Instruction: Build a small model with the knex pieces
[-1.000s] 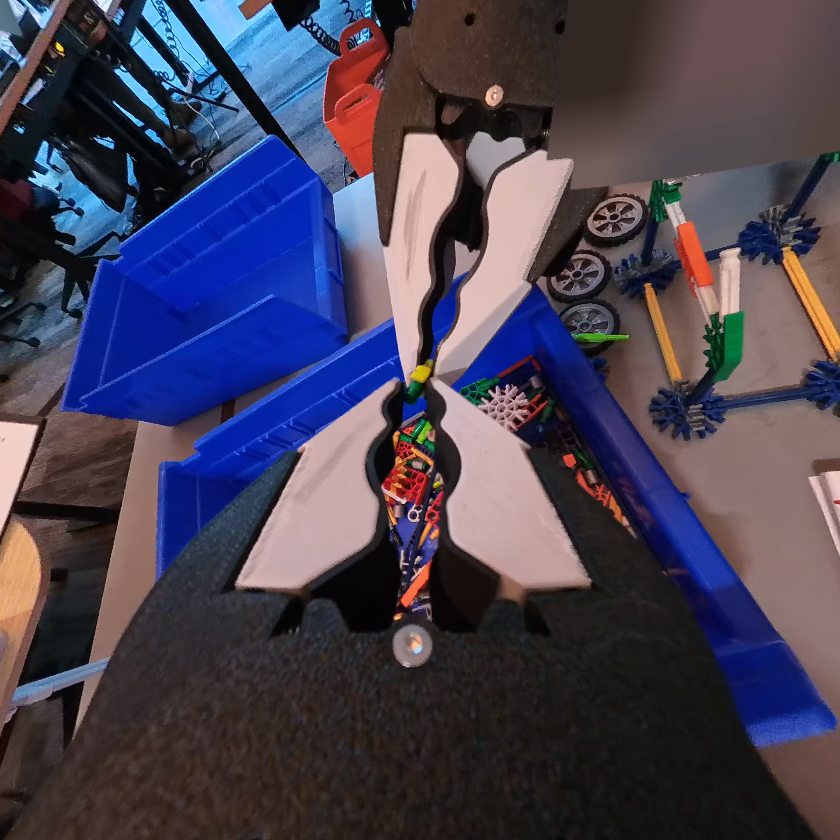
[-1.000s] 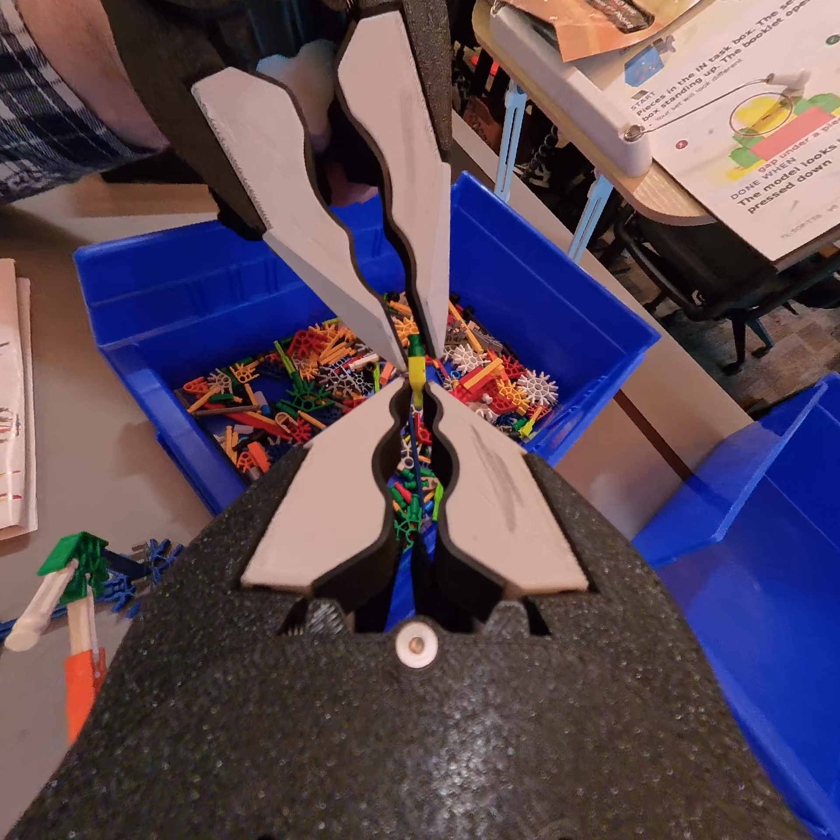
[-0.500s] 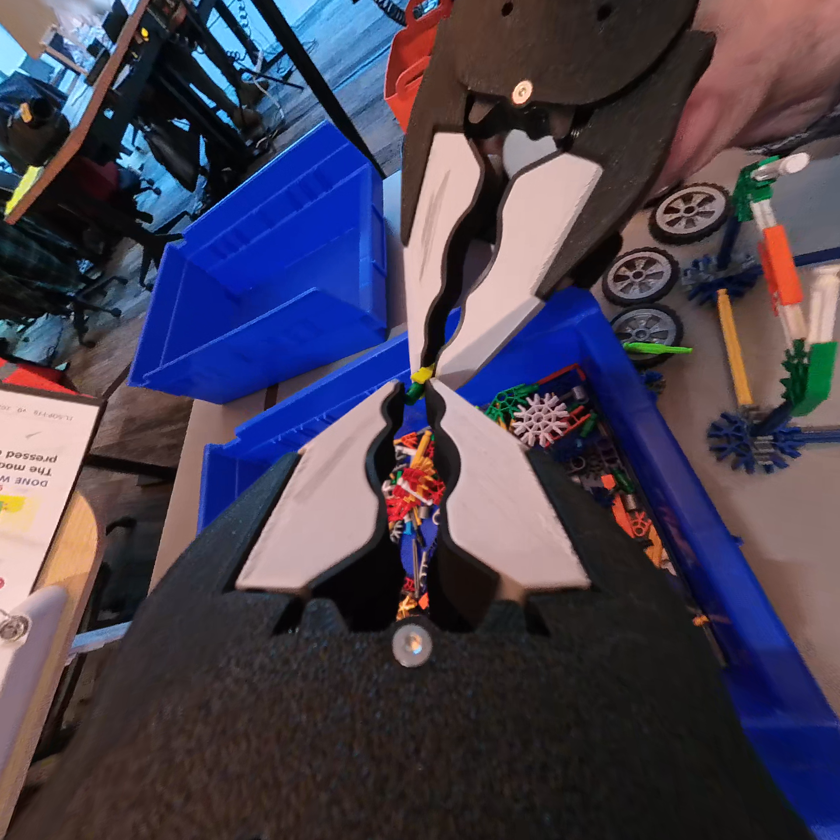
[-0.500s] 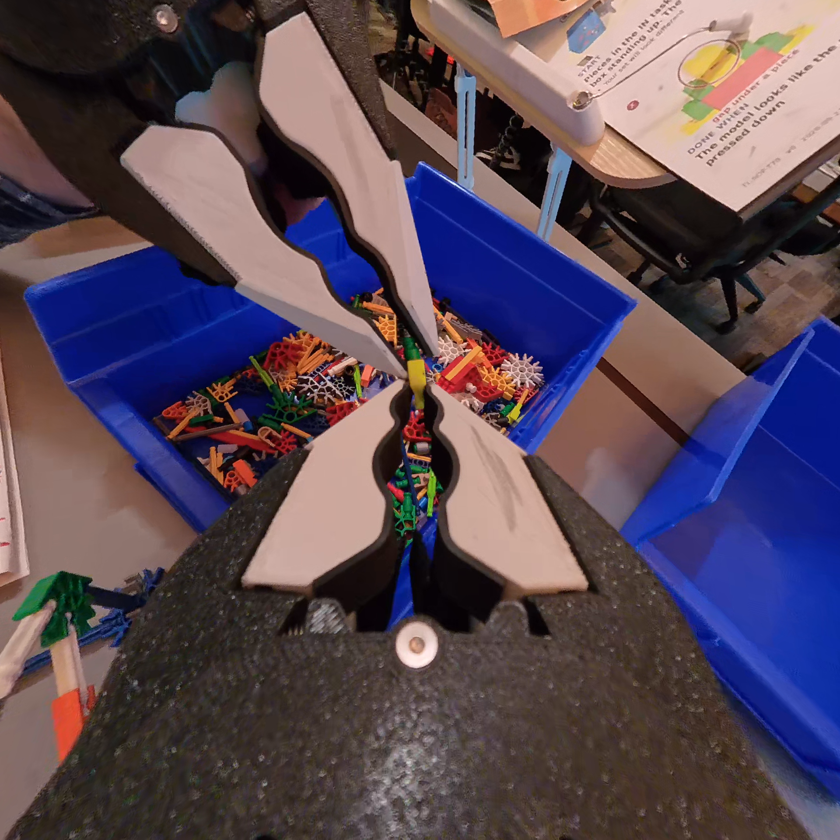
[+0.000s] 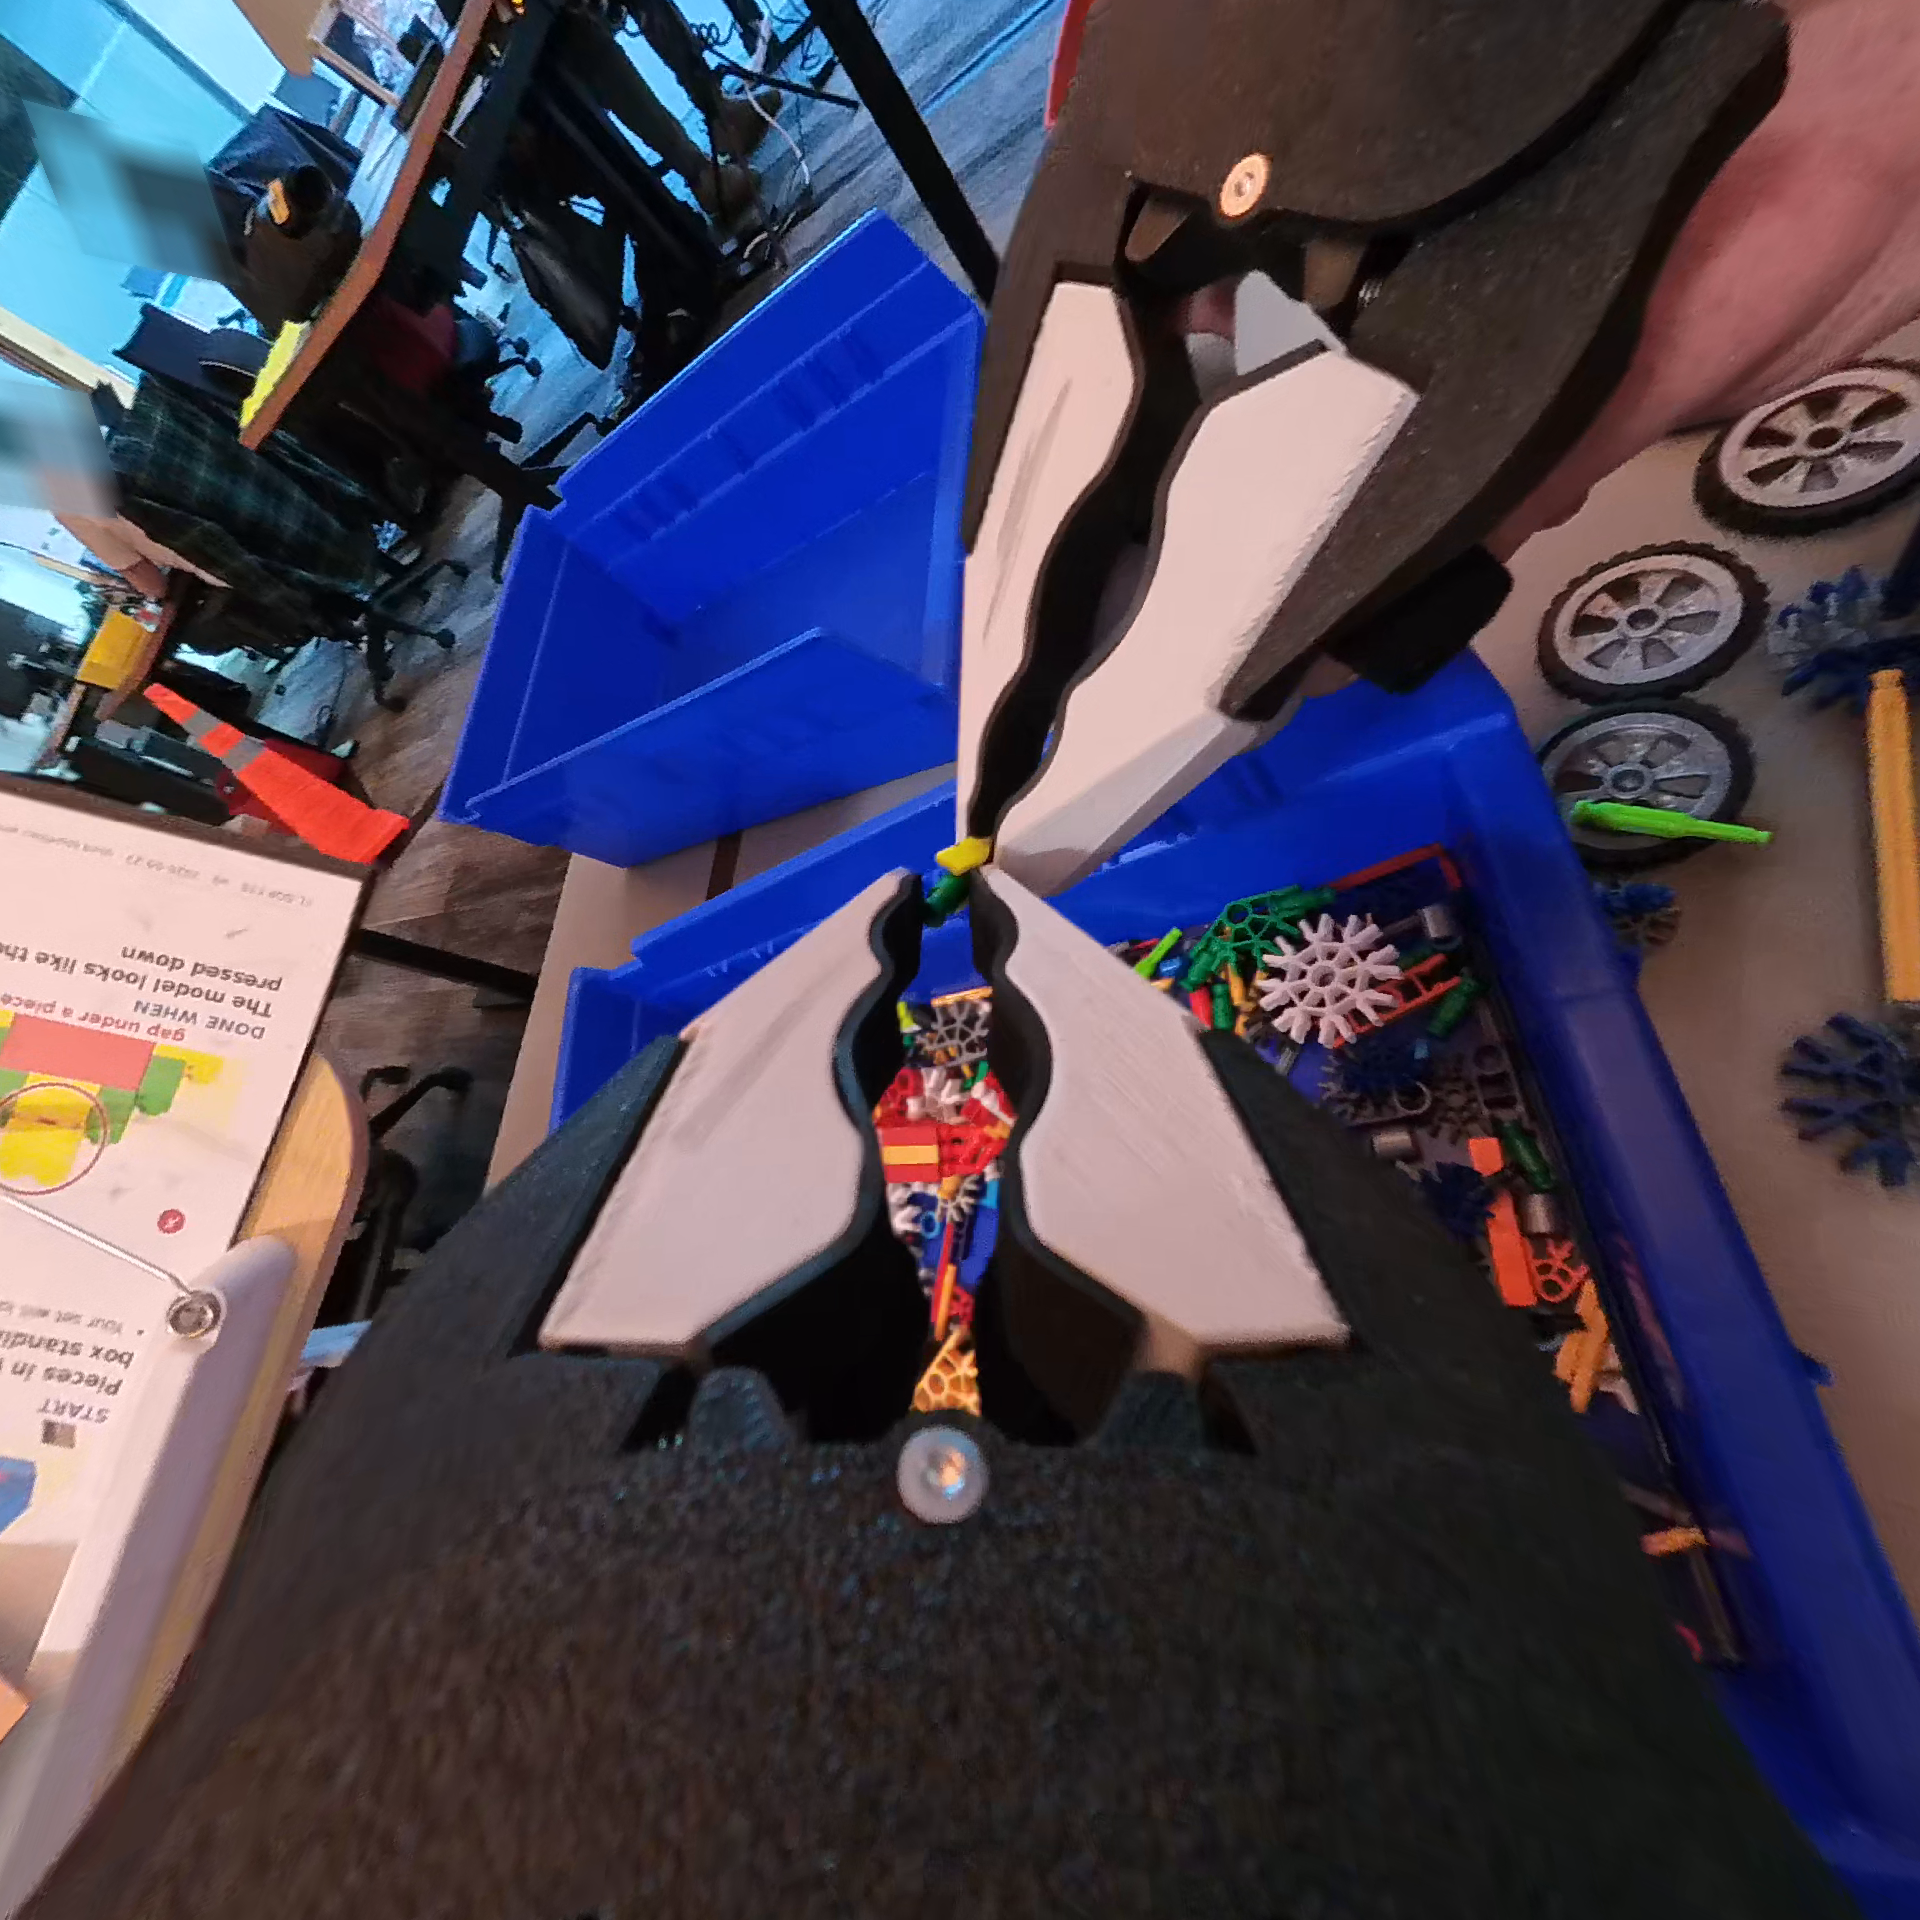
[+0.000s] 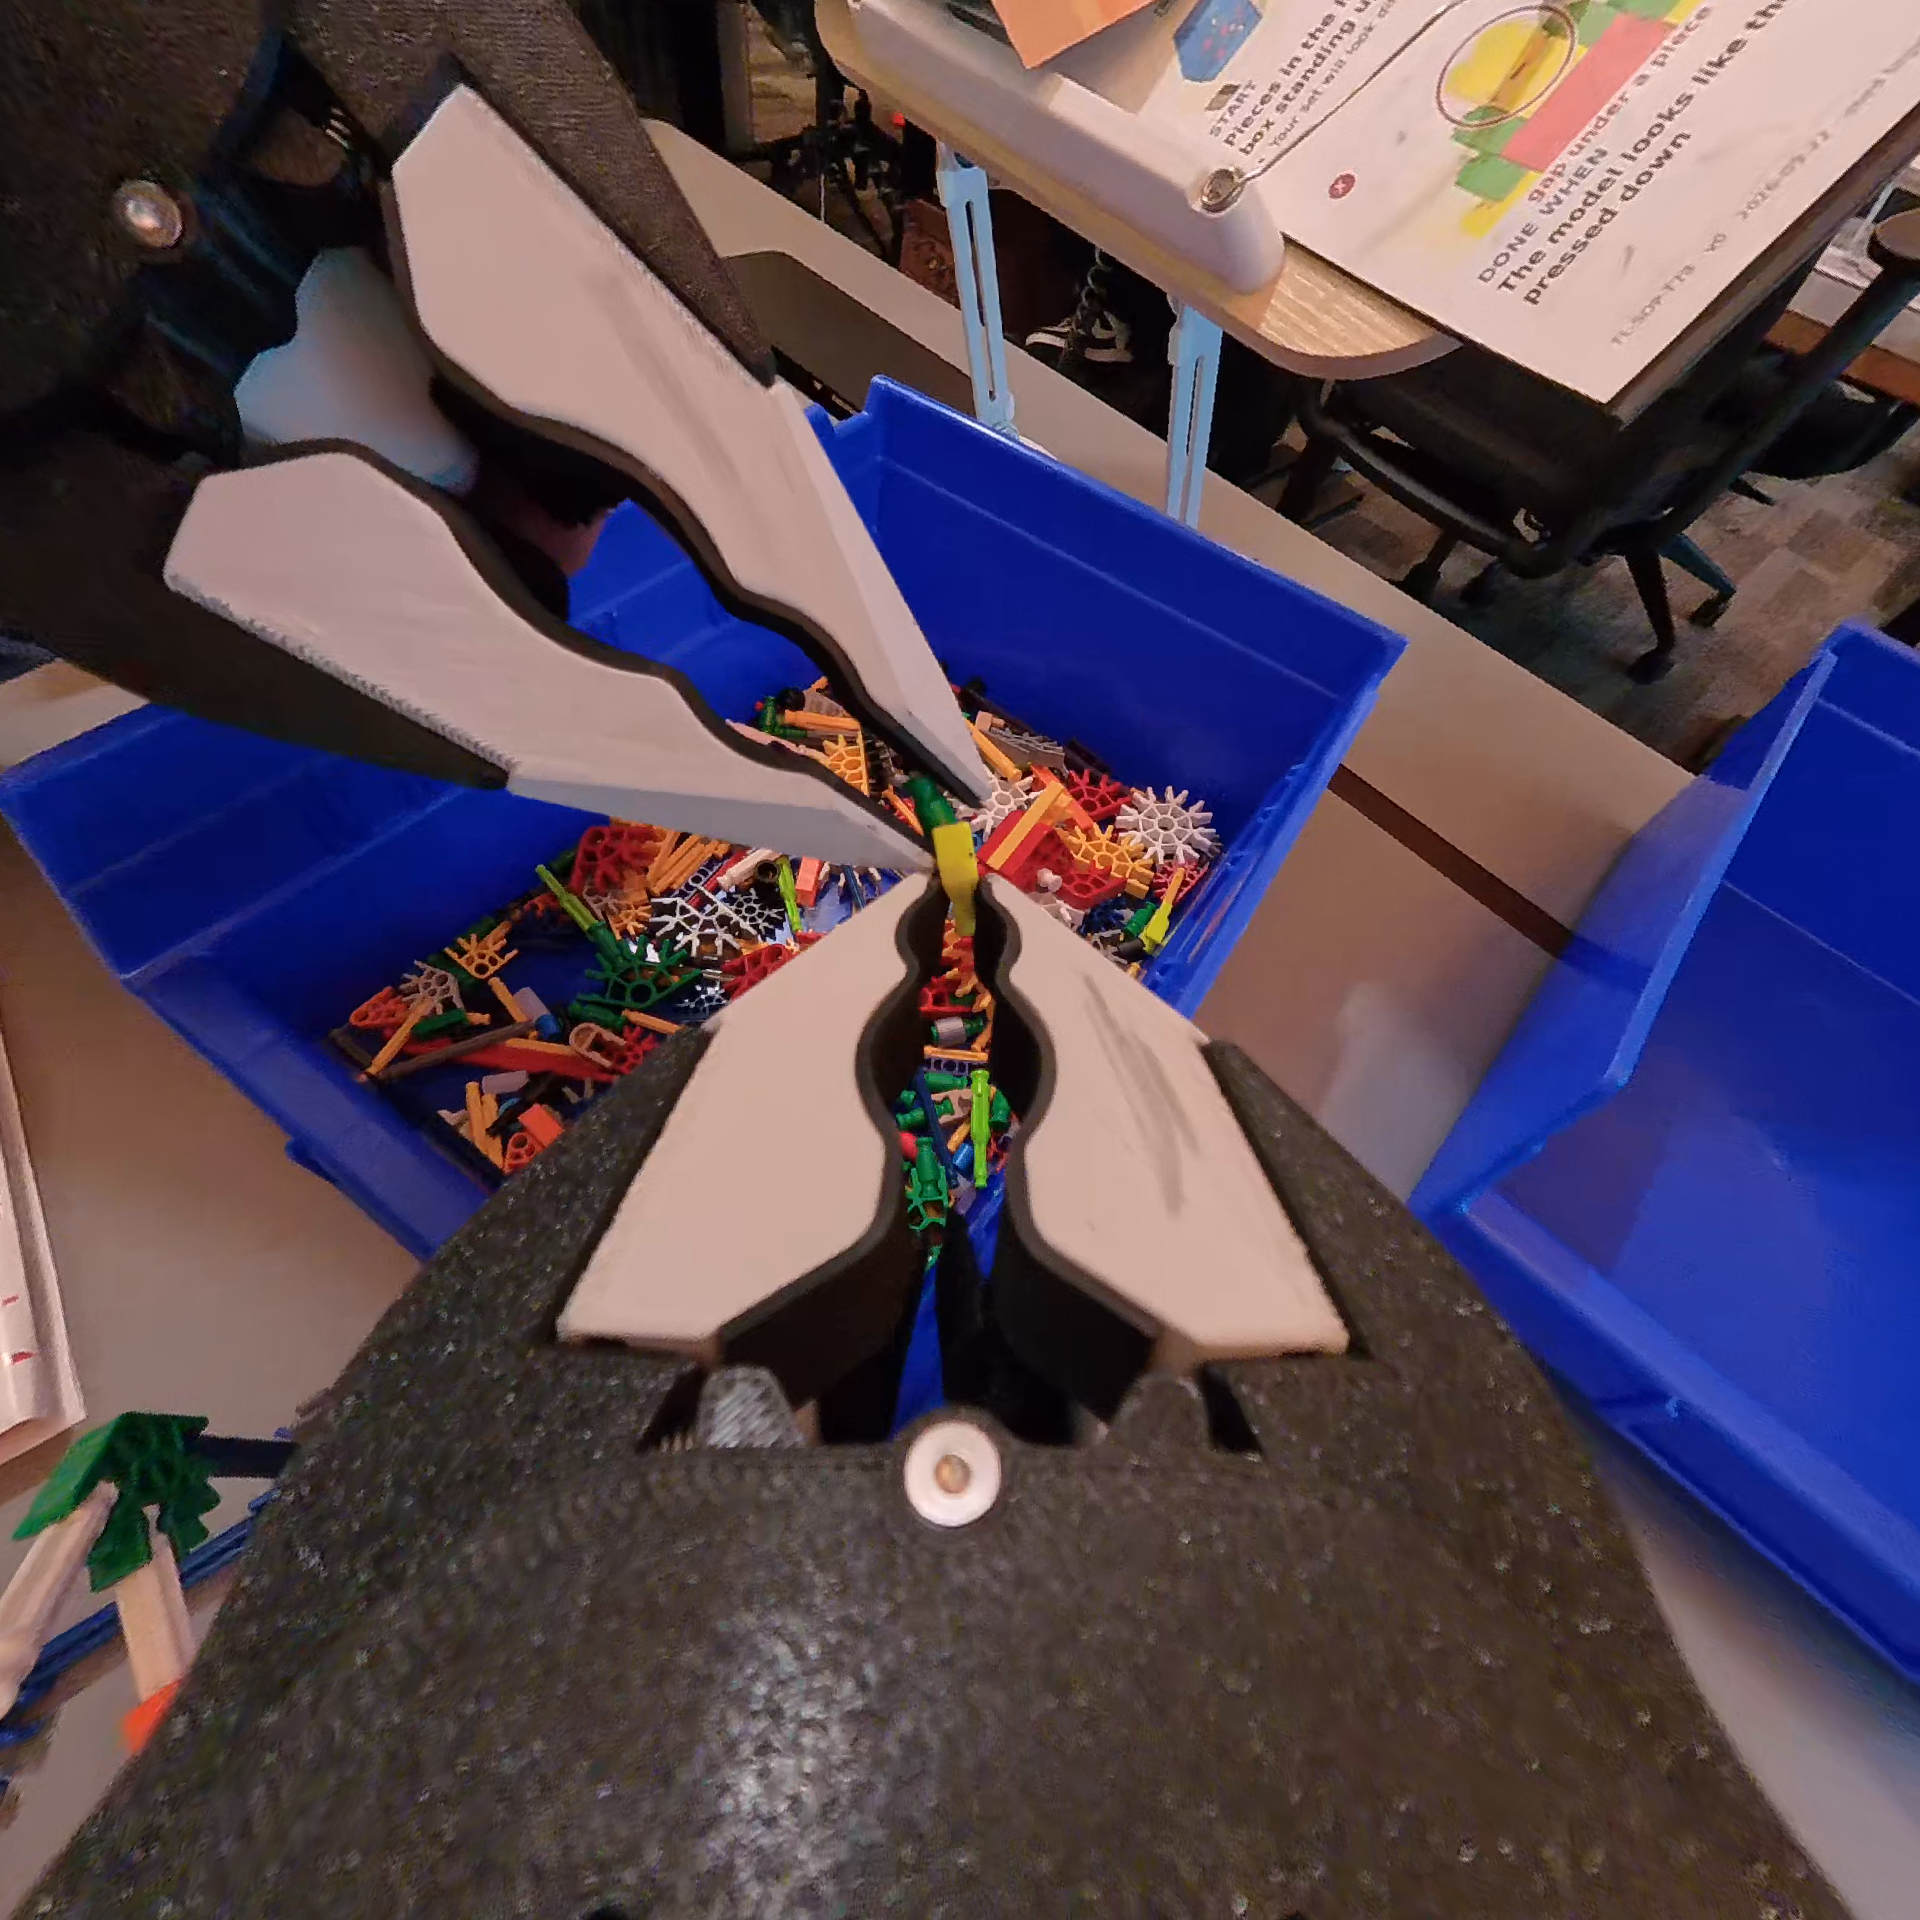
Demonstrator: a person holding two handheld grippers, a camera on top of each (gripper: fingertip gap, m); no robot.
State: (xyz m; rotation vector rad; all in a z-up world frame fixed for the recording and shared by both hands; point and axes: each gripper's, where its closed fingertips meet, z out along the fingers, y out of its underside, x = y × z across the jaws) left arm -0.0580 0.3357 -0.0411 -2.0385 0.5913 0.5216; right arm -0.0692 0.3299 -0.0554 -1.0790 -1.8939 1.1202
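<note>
Left wrist view: the left gripper [image 5: 945, 891] has its jaws pinched shut on a small green piece [image 5: 943, 896], held at the very tips. The right gripper [image 5: 987, 836] comes in from above, a hand [image 5: 1787, 260] behind it, its jaws closed on a yellow piece [image 5: 961, 854]. The two pieces touch end to end and the two pairs of tips nearly meet. All this hangs in the air above a blue bin [image 5: 1621, 1143] heaped with small plastic building parts in many colours, a white snowflake connector [image 5: 1325, 977] among them.

On the table right of the bin lie three wheels [image 5: 1647, 623], a light green rod [image 5: 1662, 826] just beside the nearest one, and blue connectors [image 5: 1849, 1091]. A second bin [image 5: 727, 623] stands beyond the first.

Right wrist view: the yellow piece shows between the right gripper's tips with the green one joined at its far end, both over the parts. A partly built model [image 6: 135, 1507] sits at lower left.

A printed sheet [image 5: 156, 1039] clipped to a board at the left carries lines of text and a coloured block diagram. No brand mark is legible on the bins or grippers
</note>
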